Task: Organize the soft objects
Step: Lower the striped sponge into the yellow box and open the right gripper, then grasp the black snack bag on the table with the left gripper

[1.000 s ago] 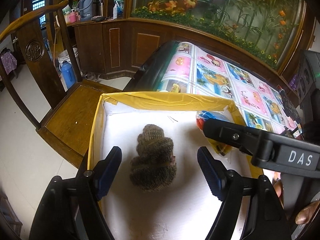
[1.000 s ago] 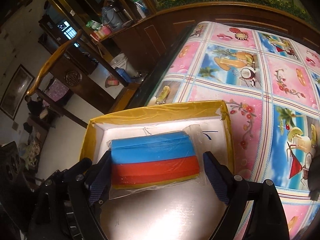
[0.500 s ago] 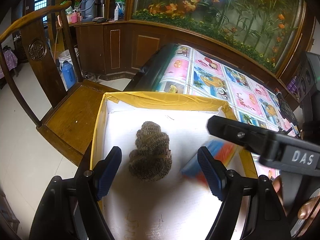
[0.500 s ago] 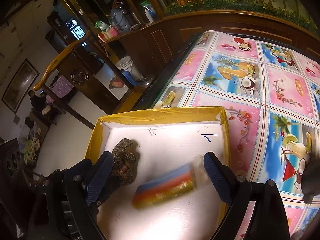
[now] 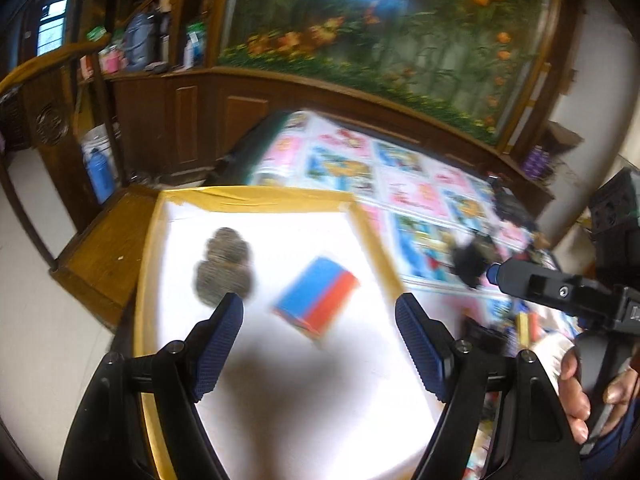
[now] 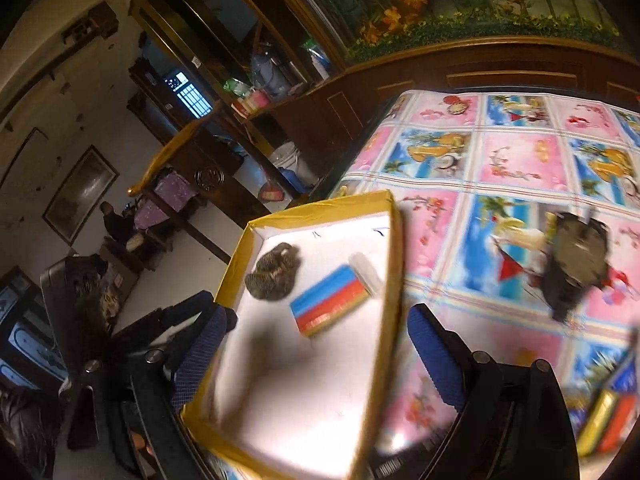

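A white box with a yellow taped rim holds a brown knitted bundle and a wrapped blue-red-yellow sponge pack. My left gripper is open and empty above the box. My right gripper is open and empty over the box's right rim. A dark soft object lies on the tablecloth to the right. Another striped sponge pack sits at the lower right.
The box rests at the edge of a table with a colourful pink and blue cloth. A wooden chair stands left of the box. A wooden cabinet with a flower panel runs behind the table.
The sponge pack was let go by the right gripper and now lies in the box beside the knitted bundle. Both grippers have pulled back and swung right.
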`<state>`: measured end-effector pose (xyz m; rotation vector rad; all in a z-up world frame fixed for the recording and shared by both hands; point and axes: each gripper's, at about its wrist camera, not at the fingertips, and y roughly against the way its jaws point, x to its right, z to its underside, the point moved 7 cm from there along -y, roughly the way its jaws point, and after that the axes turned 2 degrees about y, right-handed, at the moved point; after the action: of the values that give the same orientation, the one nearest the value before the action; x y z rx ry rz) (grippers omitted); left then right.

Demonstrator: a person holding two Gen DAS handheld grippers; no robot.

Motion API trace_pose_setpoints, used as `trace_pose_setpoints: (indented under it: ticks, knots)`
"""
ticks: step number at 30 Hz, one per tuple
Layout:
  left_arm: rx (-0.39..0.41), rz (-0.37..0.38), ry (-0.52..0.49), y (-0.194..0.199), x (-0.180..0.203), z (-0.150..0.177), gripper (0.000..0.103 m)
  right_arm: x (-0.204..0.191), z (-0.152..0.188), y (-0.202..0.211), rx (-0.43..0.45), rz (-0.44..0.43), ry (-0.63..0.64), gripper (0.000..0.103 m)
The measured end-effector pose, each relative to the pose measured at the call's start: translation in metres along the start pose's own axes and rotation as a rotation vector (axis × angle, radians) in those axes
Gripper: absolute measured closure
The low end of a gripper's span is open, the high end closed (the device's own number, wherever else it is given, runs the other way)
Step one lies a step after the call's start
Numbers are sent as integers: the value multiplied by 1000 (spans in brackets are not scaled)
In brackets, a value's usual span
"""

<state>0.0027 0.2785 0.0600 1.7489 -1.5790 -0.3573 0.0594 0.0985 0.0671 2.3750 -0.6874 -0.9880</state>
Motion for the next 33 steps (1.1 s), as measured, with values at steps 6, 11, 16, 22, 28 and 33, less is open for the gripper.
trace_pose_setpoints:
  ticks: [6,11,16,22,28,33]
  knots:
    - [7,128,-48,15,62,38,22,41,50,77,111,91,19,8]
    - [-23,218,-85,13,113,77,22,79,98,138,197,196,41,8]
    - [-80,275,-176,3,166,108,22,138,127,200,324,304,-58,8]
    - [-110,166,-263,-22,179,106,22,192,139,221,359,276,-268,8]
    - [-161,28,-306,-52,155,81,22,179,135,211,329,262,-207,8]
    - [-212,-45,-430,-69,165,82,54,180,142,215,345,265,-195,8]
